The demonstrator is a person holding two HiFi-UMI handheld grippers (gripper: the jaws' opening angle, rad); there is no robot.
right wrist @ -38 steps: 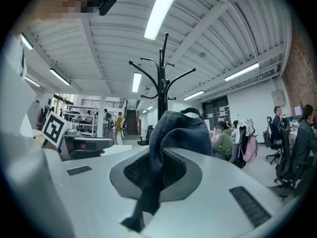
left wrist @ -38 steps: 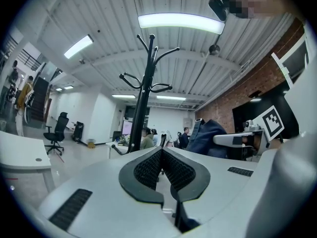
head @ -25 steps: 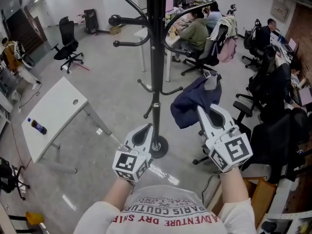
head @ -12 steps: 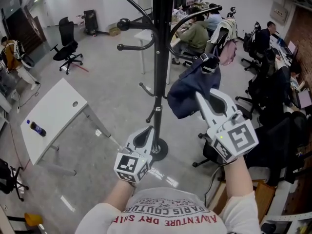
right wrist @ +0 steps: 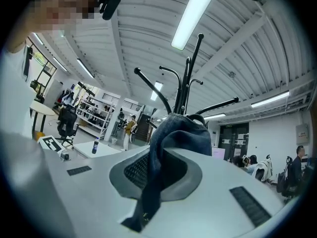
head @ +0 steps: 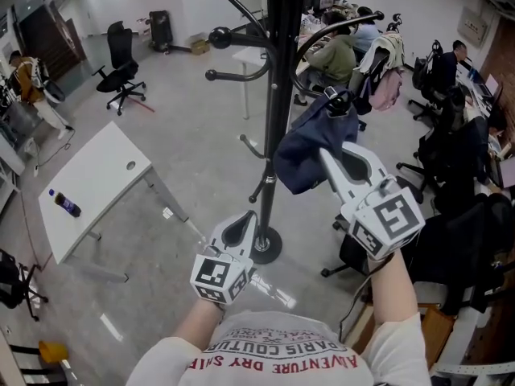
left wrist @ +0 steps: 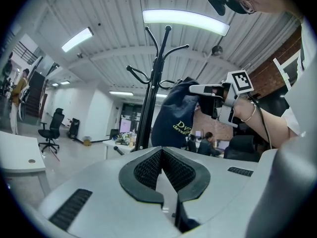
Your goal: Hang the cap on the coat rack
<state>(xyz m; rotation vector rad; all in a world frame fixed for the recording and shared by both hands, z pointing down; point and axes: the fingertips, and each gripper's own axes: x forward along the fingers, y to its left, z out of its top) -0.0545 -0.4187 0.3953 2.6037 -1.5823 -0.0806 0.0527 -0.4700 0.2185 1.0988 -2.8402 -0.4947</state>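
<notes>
A black coat rack [head: 278, 95] with curved hooks stands on the floor in front of me, its round base [head: 265, 246] below. A navy cap [head: 310, 147] hangs from my right gripper [head: 328, 156], which is shut on the cap's fabric [right wrist: 166, 133] and holds it up just right of the pole, below a long curved hook [head: 338, 29]. In the right gripper view the rack's top hooks [right wrist: 187, 78] rise right behind the cap. My left gripper [head: 246, 217] is low near the base, shut and empty [left wrist: 161, 151]; it looks up at the cap [left wrist: 176, 115] and pole [left wrist: 147, 103].
A white table [head: 88, 191] with a dark bottle [head: 64, 204] stands on the left. Office chairs [head: 121, 75] are behind it. People sit at desks [head: 338, 51] behind the rack, and black chairs and bags [head: 459, 232] crowd the right side.
My right gripper has lifted the cap up and left, closer to the rack's pole. The left gripper has stayed low by the base.
</notes>
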